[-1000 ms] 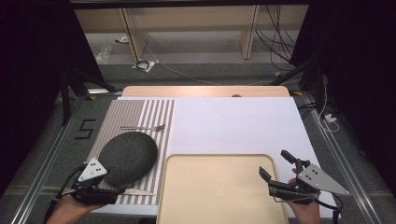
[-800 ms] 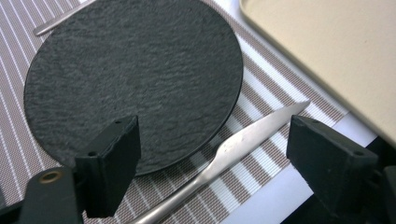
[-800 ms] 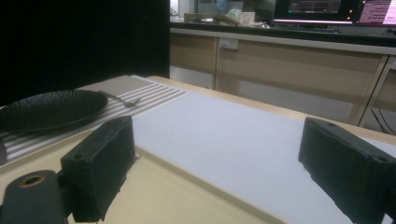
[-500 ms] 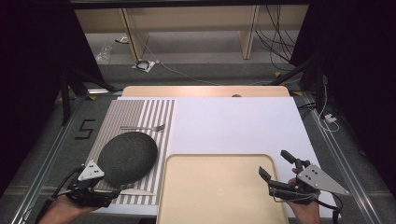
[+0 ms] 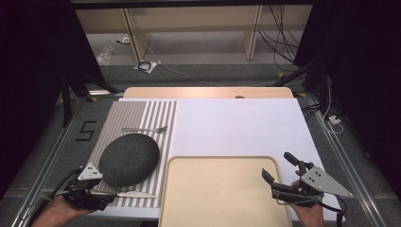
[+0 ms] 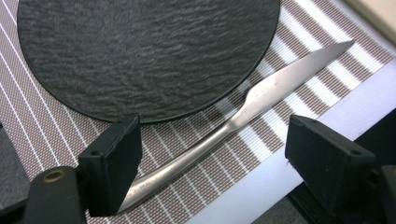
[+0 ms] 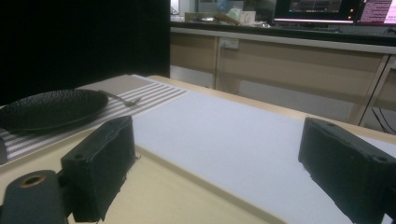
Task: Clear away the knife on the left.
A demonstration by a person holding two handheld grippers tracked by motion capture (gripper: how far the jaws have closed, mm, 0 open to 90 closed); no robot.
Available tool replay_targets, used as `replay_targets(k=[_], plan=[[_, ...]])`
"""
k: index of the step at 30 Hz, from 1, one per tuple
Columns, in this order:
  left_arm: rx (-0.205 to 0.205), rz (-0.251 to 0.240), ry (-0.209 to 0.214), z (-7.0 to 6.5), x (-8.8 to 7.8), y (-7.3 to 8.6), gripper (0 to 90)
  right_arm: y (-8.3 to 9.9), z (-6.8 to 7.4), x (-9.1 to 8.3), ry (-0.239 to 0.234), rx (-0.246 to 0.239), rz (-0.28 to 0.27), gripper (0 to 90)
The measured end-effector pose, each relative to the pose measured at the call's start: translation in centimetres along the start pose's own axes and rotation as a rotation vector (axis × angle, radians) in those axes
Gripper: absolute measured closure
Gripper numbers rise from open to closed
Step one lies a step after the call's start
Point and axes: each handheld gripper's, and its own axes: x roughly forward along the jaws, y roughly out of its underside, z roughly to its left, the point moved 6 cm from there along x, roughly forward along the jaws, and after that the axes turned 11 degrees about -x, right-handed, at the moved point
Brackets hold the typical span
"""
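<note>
Dim workroom, dark curtains at both sides, pale shelving and loose cables on the floor beyond the counter [image 5: 283,92].

Surface: white sheet [image 5: 236,127] over the counter; striped placemat [image 5: 142,118] at its left; beige tray [image 5: 222,189] at the near edge, middle.

Item 1, knife [image 6: 261,95]: plain silver metal, one piece, slim curved handle widening into a pointed blade. Lies flat on the placemat along its near edge, just beside the rim of the plate [image 5: 128,159], whether touching it cannot be told. Handle end lies between the jaws of the left gripper [image 6: 210,163]; blade points away toward the tray.

Item 2, plate: round, dark grey, slate-like rippled texture, on the placemat.

Item 3, fork [image 5: 144,129]: silver, on the placemat beyond the plate, well apart from the knife.

Left gripper: held low at the near left corner of the placemat, jaws wide apart either side of the knife handle, not closed on it.

Right gripper [image 5: 280,166]: held above the tray's right edge, pointing forward and left, jaws wide apart, nothing between them.
</note>
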Motion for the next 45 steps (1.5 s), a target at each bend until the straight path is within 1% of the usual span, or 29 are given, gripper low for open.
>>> replay_targets(k=[7, 8, 9, 12, 16, 18, 22, 25, 30, 32, 33, 40, 41, 43, 44, 45], plan=[[0.005, 0.047, -0.004, 0.5, 0.7, 0.4, 19.3, 0.0, 0.0, 0.0, -0.001, 0.0, 0.001, 11.6], [0.005, 0.047, -0.004, 0.5, 0.7, 0.4, 19.4, 0.0, 0.0, 0.0, -0.002, 0.0, 0.001, 11.7], [0.007, 0.059, -0.004, 0.6, 0.9, 0.5, 19.5, 0.0, 0.0, 0.0, -0.002, 0.0, 0.001, 11.6], [0.018, 0.08, -0.009, 0.7, 1.1, 0.5, 20.4, 0.0, 0.0, 0.0, -0.001, 0.0, 0.001, 11.7], [0.027, 0.111, -0.005, 1.0, 1.5, 0.6, 20.6, 0.0, 0.0, 0.0, -0.002, 0.0, 0.001, 11.7], [0.031, 0.121, -0.002, 1.0, 1.7, 0.6, 22.5, 0.0, 0.0, 0.0, -0.002, 0.0, 0.0, 11.7], [0.039, 0.136, -0.005, 1.1, 1.9, 0.5, 22.7, 0.0, 0.0, 0.0, -0.001, 0.0, 0.003, 11.7], [0.054, 0.153, -0.006, 1.2, 2.1, 0.5, 23.3, 0.0, 0.0, 0.1, -0.003, -0.001, 0.002, 11.7], [0.062, 0.183, -0.002, 1.4, 2.5, 0.6, 25.4, 0.0, 0.0, 0.1, -0.002, 0.0, 0.0, 11.7], [0.064, 0.186, -0.003, 1.4, 2.5, 0.6, 25.9, 0.0, 0.0, 0.1, -0.002, 0.0, 0.0, 11.7], [0.074, 0.19, -0.002, 1.3, 2.6, 0.6, 27.0, 0.1, 0.0, 0.1, -0.003, 0.0, 0.0, 11.8], [0.105, 0.218, 0.003, 1.2, 2.9, 0.6, 32.1, 0.1, 0.0, 0.1, -0.005, 0.001, 0.009, 11.8], [0.105, 0.218, 0.003, 1.2, 2.9, 0.6, 32.9, 0.0, 0.0, 0.2, -0.003, 0.0, -0.004, 11.8], [0.116, 0.231, 0.001, 1.1, 3.1, 0.6, 33.8, 0.0, 0.0, 0.2, -0.003, 0.0, -0.004, 11.9], [0.125, 0.235, 0.001, 1.1, 3.1, 0.5, 34.2, 0.1, 0.0, 0.1, -0.005, 0.0, 0.01, 12.0], [0.127, 0.237, 0.001, 1.1, 3.1, 0.5, 34.4, 0.1, 0.0, 0.1, -0.005, -0.002, 0.009, 12.0]])
